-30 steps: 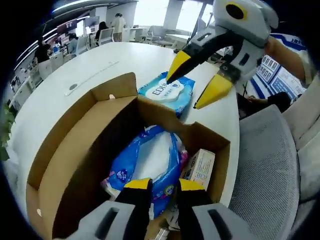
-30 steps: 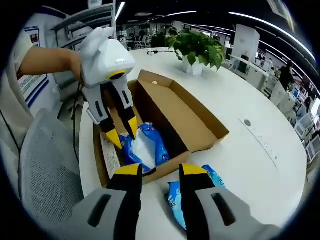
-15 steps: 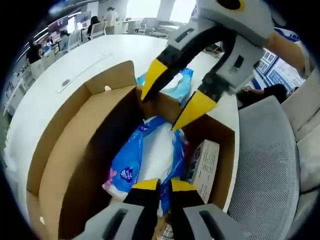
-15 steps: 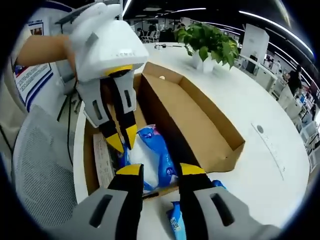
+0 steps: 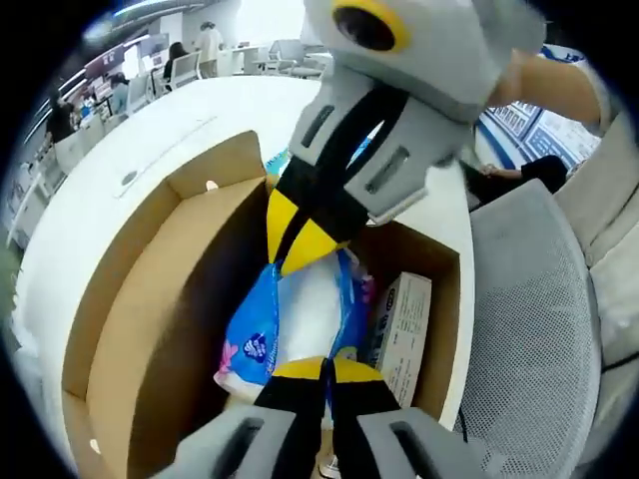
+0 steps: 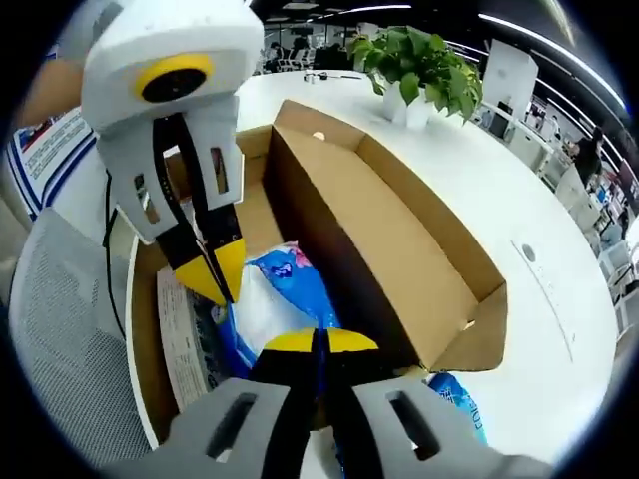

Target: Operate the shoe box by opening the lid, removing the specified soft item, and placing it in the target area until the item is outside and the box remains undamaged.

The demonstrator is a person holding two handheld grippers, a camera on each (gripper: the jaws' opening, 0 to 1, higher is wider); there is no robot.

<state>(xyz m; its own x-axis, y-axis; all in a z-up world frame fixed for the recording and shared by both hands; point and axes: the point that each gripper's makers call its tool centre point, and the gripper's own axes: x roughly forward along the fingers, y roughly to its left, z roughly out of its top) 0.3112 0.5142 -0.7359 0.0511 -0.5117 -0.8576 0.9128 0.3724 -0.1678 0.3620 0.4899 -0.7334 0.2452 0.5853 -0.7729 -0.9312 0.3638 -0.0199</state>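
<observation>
Box: the open cardboard shoe box [image 5: 150, 299] lies on the white desk [image 5: 120, 150], near its edge by the grey chair [image 5: 529, 329].
Soft item: blue-and-white soft pack [image 5: 300, 309] inside the box, beside a small carton [image 5: 399, 324].
Left gripper [image 5: 321, 367]: jaws closed on the pack's near end.
Right gripper [image 6: 318, 341]: jaws closed on the pack's other end.
Outside: another blue pack [image 6: 461, 404] on the desk, just beside the box's end wall.
</observation>
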